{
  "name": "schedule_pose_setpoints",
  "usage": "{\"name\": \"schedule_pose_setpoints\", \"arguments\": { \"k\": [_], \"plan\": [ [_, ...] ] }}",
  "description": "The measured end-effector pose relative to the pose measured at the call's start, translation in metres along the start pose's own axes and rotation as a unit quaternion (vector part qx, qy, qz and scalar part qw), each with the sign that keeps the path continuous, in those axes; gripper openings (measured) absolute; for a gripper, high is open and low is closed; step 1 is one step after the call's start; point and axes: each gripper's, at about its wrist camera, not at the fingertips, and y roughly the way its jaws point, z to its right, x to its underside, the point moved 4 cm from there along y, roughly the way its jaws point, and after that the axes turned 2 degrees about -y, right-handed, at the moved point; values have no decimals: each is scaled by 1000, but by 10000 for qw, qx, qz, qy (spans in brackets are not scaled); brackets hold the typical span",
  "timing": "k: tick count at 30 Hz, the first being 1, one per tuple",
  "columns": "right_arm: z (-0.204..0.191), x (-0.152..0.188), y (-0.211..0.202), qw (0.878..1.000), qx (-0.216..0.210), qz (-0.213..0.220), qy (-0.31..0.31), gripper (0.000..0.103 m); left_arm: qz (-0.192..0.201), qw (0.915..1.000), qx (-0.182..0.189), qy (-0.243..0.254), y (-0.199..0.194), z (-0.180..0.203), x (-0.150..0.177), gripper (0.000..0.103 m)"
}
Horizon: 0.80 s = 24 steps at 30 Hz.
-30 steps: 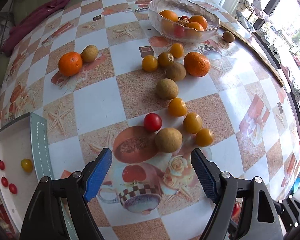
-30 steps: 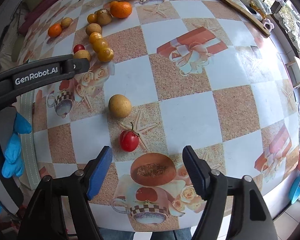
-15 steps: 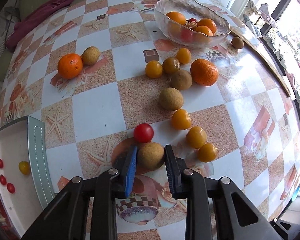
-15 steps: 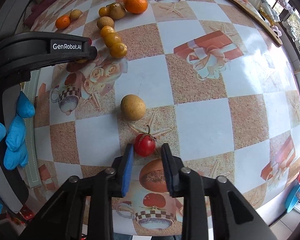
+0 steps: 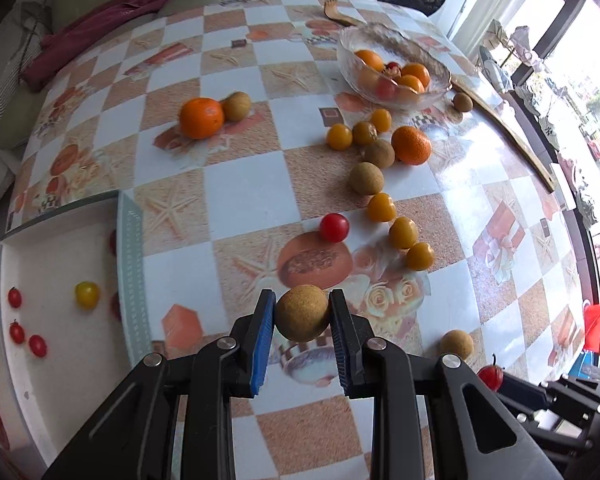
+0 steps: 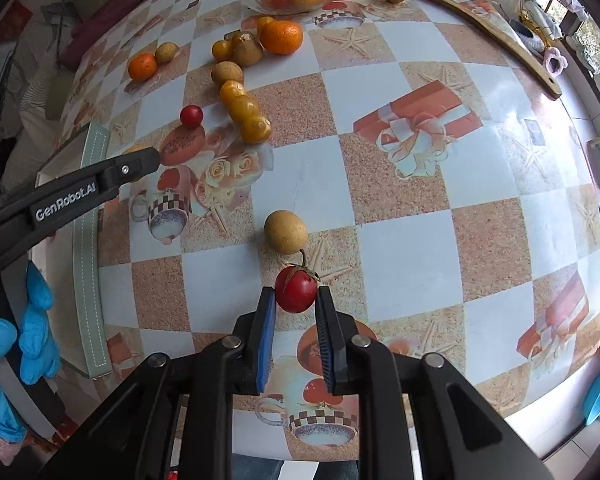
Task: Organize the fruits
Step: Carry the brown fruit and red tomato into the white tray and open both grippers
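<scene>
My left gripper (image 5: 302, 312) is shut on a round tan fruit (image 5: 302, 313), lifted a little off the checkered table (image 5: 252, 184). A red cherry tomato (image 6: 296, 290) with a green stem is clamped in my right gripper (image 6: 296, 296), which is shut on it just above the table. Another tan fruit (image 6: 285, 232) lies just beyond that tomato. A loose red tomato (image 5: 334, 227), yellow tomatoes (image 5: 403, 233), tan fruits and an orange (image 5: 411, 145) trail toward a glass bowl (image 5: 440, 88) of fruit. A white tray (image 5: 60, 256) at the left holds small red tomatoes and a yellow one (image 5: 87, 294).
A second orange (image 5: 201, 117) with a tan fruit beside it lies at the middle left. A wooden stick (image 6: 472, 16) runs along the far right edge. A blue-gloved hand (image 6: 4, 352) holds the left gripper's handle. A maroon cloth (image 5: 100, 28) lies on a sofa behind.
Both grippers went from wide open to shut, the left on the tan fruit and the right on the red tomato. Both have since risen slightly with their fruit, the left drifting toward the tray.
</scene>
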Motion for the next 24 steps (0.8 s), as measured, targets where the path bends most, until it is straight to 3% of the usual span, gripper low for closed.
{"name": "schedule_pose_setpoints", "arguments": {
  "k": [10, 24],
  "plan": [
    [-24, -9, -26, 9996, -59, 148, -234, 22, 327, 9990, -72, -290, -42, -38, 14, 29],
    [-131, -43, -24, 9923, -253, 223, -1188, 22, 462, 9915, -573, -1070, -74, -144, 57, 29]
  ]
}}
